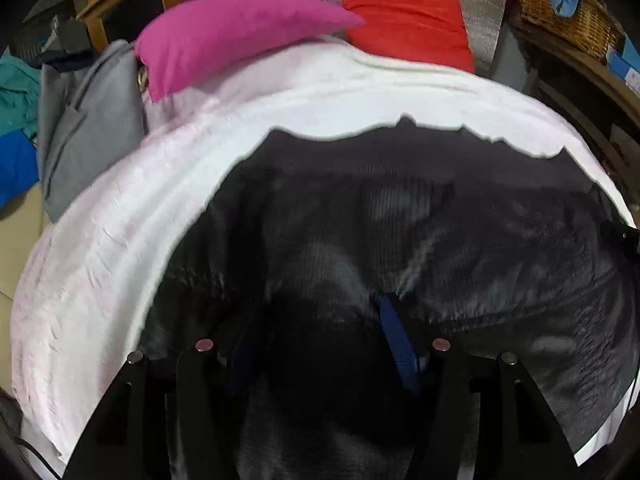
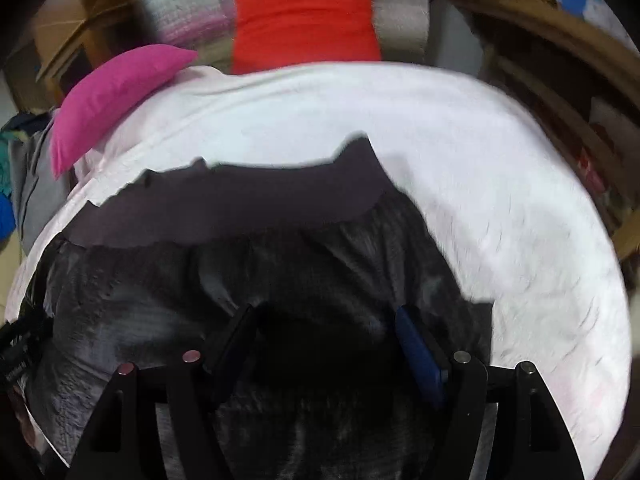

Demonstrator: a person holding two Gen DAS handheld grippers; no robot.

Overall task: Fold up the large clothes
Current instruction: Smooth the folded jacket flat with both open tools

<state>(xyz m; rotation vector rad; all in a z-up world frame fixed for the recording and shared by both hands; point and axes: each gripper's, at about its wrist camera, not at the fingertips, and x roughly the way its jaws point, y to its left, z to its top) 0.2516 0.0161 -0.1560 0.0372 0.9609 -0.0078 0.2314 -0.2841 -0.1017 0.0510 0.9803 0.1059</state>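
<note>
**Left wrist and right wrist: both pairs of fingers spread over the dark garment**

Left wrist view puts your left gripper (image 1: 316, 320) low over the dark garment (image 1: 400, 208), its fingers (image 1: 396, 340) spread apart with only cloth showing beneath the gap and nothing pinched. Your right gripper (image 2: 324, 332) stands the same way in the right wrist view: fingers (image 2: 416, 344) apart, dark cloth below, no fold caught between them.

The garment is charcoal to black, with a fine ribbed weave and a dull sheen where it creases. It lies spread on the bed, over a pale pink-white bedsheet (image 1: 120, 240).

From the left you see the garment's far edge running ragged across the sheet. From the right you see a smoother, plain grey band (image 2: 240, 208) along that far edge, ending in a raised corner.

Beyond lie a magenta pillow (image 1: 232, 36) and a red pillow (image 1: 404, 20). Only the left view shows clearly the grey cloth (image 1: 88, 128) beside the bed and a wicker basket (image 1: 560, 12).
</note>
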